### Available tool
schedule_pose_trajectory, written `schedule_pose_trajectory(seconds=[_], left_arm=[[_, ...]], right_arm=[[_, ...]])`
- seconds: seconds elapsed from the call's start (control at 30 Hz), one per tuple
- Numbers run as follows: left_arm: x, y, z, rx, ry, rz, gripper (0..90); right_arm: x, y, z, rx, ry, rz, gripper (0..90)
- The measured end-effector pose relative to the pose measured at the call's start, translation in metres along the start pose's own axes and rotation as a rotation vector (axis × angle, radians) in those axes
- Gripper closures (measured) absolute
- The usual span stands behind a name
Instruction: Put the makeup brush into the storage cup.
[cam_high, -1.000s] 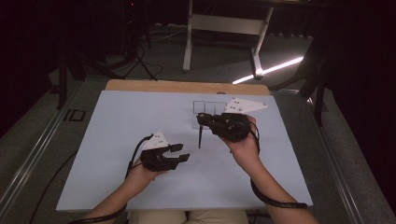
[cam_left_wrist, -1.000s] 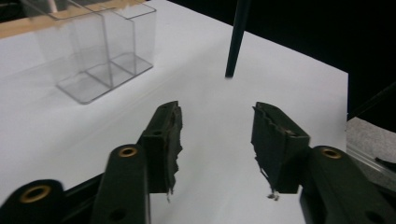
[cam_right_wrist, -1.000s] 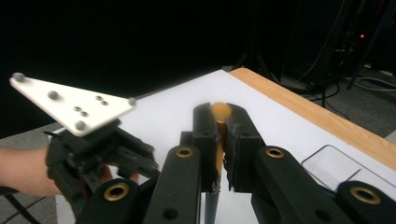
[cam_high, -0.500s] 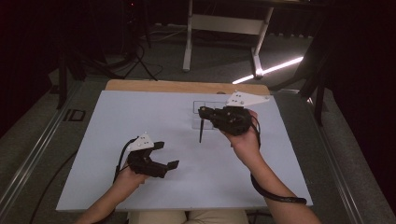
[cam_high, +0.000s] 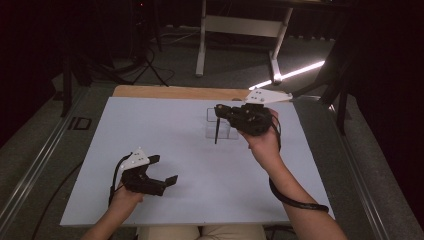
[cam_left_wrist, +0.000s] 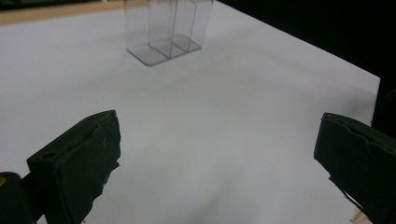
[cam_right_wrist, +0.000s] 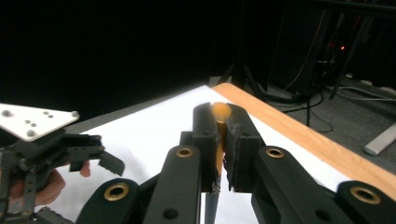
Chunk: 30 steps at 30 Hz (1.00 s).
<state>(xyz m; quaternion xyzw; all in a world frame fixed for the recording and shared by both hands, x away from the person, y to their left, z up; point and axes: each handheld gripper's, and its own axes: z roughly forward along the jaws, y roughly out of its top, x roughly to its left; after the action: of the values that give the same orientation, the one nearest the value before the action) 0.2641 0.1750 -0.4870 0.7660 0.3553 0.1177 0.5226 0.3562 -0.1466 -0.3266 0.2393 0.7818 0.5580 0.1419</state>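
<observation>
The left gripper (cam_high: 161, 170) has slid away from the middle of the white tabletop (cam_high: 165, 125) toward the person's near left corner since a second ago, and its jaws have just been opening, with nothing between them. The right gripper (cam_high: 218, 111) has lifted a little and now hangs above the clear plastic box with narrow upright compartments (cam_high: 219, 127).

Now the left gripper sits low over the tabletop, jaws spread wide and released; in the left gripper view only bare white surface lies between its two black pads (cam_left_wrist: 79, 163), and the clear box (cam_left_wrist: 166, 28) stands well ahead of them.

The right gripper is clenched on a thin dark stick with an orange-yellow end (cam_high: 217, 132). In the right gripper view the orange end (cam_right_wrist: 220, 112) pokes out just above the closed jaws, the shaft pinched between them. From the high view the stick hangs down below the right gripper, nearly upright, its lower tip at the clear box; whether the tip is inside a compartment or just in front of it cannot be told. The left gripper (cam_right_wrist: 100, 161) shows far off to that view's lower left.
</observation>
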Motion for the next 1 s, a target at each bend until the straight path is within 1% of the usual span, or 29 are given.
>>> schedule_pose_trajectory(seconds=[0.03, 0.07, 0.1, 0.17, 0.23, 0.33, 0.37, 0.4, 0.47, 0.5, 0.57, 0.63, 0.7, 0.73, 0.87, 0.93, 1.0], left_arm=[[0.0, -0.002, -0.001, -0.009, 0.002, 0.008, 1.4], [0.0, -0.004, -0.002, -0.024, 0.02, 0.014, 1.4], [0.001, -0.005, -0.002, -0.031, 0.018, 0.021, 1.4], [0.002, -0.006, -0.003, -0.024, 0.034, 0.019, 1.4], [0.004, -0.008, -0.004, -0.026, 0.028, 0.008, 1.4], [0.005, -0.009, -0.006, -0.039, 0.031, 0.02, 1.4], [0.006, -0.01, -0.007, -0.06, 0.035, 0.025, 1.4], [0.007, -0.01, -0.008, -0.068, 0.038, 0.026, 1.4], [0.008, -0.012, -0.01, -0.096, 0.035, 0.014, 1.4], [0.009, -0.012, -0.011, -0.102, 0.039, 0.008, 1.5], [0.01, -0.012, -0.013, -0.111, 0.046, 0.014, 1.5], [0.011, -0.013, -0.014, -0.117, 0.058, 0.021, 1.4], [0.012, -0.015, -0.015, -0.121, 0.057, 0.014, 1.5], [0.012, -0.015, -0.015, -0.121, 0.065, 0.015, 1.5], [0.014, -0.015, -0.016, -0.127, 0.062, 0.007, 1.5], [0.014, -0.016, -0.016, -0.131, 0.069, 0.008, 1.5], [0.014, -0.016, -0.017, -0.134, 0.066, 0.005, 1.5]], right_arm=[[-0.001, 0.002, 0.0, -0.004, -0.002, -0.001, 84.0], [-0.002, 0.004, -0.001, -0.006, -0.002, -0.001, 84.0], [-0.003, 0.006, -0.001, -0.009, -0.005, -0.002, 84.0], [-0.004, 0.01, -0.001, -0.016, -0.007, -0.003, 84.0], [-0.005, 0.014, -0.002, -0.02, -0.012, -0.004, 84.0], [-0.007, 0.018, -0.002, -0.026, -0.015, -0.005, 84.0], [-0.008, 0.02, -0.002, -0.027, -0.019, -0.01, 84.0], [-0.009, 0.023, -0.002, -0.029, -0.021, -0.008, 84.0], [-0.011, 0.026, -0.001, -0.029, -0.025, -0.013, 84.0], [-0.012, 0.028, -0.001, -0.029, -0.025, -0.012, 84.0], [-0.014, 0.032, 0.0, -0.033, -0.029, -0.016, 84.0], [-0.015, 0.035, 0.001, -0.037, -0.035, -0.015, 84.0], [-0.018, 0.039, 0.002, -0.04, -0.038, -0.017, 84.0], [-0.019, 0.04, 0.002, -0.043, -0.04, -0.016, 84.0], [-0.023, 0.046, 0.003, -0.048, -0.049, -0.016, 84.0], [-0.026, 0.049, 0.005, -0.047, -0.057, -0.015, 84.0], [-0.028, 0.05, 0.007, -0.043, -0.064, -0.015, 84.0]])
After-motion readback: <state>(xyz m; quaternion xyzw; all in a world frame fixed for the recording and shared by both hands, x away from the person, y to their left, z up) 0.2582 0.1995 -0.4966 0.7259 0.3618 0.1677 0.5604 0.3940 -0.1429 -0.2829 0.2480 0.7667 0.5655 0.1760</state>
